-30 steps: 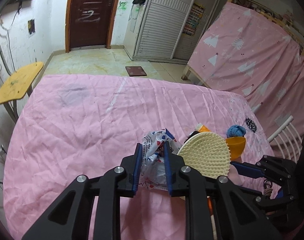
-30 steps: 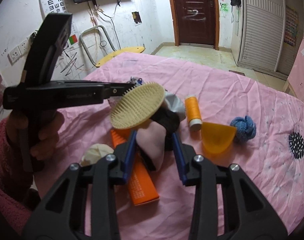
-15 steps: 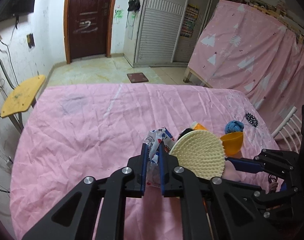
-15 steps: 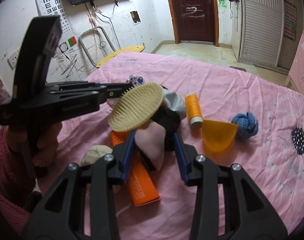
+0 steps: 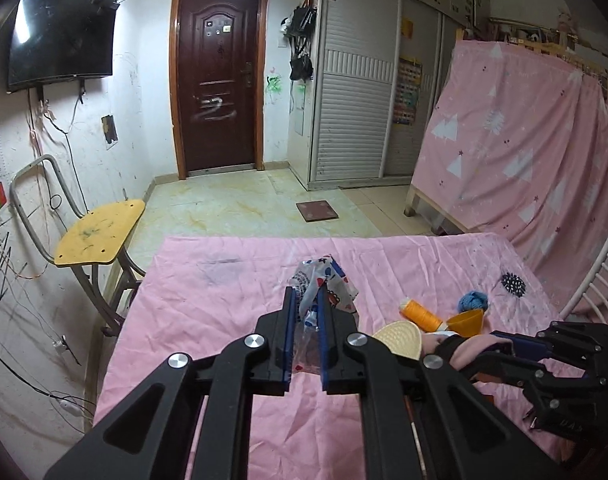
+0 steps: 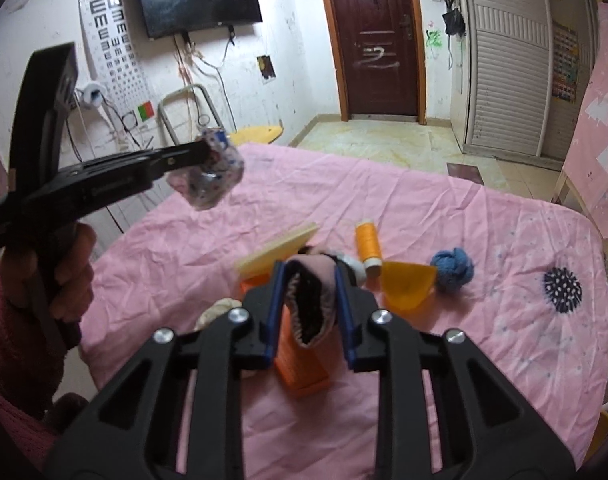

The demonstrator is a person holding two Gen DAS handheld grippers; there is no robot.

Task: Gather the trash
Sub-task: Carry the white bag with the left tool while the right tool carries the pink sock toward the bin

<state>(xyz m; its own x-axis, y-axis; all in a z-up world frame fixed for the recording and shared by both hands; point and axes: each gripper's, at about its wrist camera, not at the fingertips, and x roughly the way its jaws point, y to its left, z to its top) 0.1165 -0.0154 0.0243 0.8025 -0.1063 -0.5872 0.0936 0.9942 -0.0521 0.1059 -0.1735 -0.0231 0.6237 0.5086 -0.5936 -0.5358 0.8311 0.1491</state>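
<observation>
Here the left gripper (image 5: 305, 312) pinches the crumpled printed wrapper (image 6: 213, 168) clear above the pink tablecloth's (image 6: 444, 208) left edge; the right gripper (image 6: 309, 292), just closing, clamps a pink sock (image 6: 310, 280) for removal

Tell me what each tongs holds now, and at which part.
Left tongs: crumpled printed plastic wrapper, pinched at its near, bunched end. Right tongs: pink sock, clamped around its open cuff end.

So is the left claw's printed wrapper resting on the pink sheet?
No, the left claw holds the printed wrapper in the air, clear above the pink sheet.
</observation>
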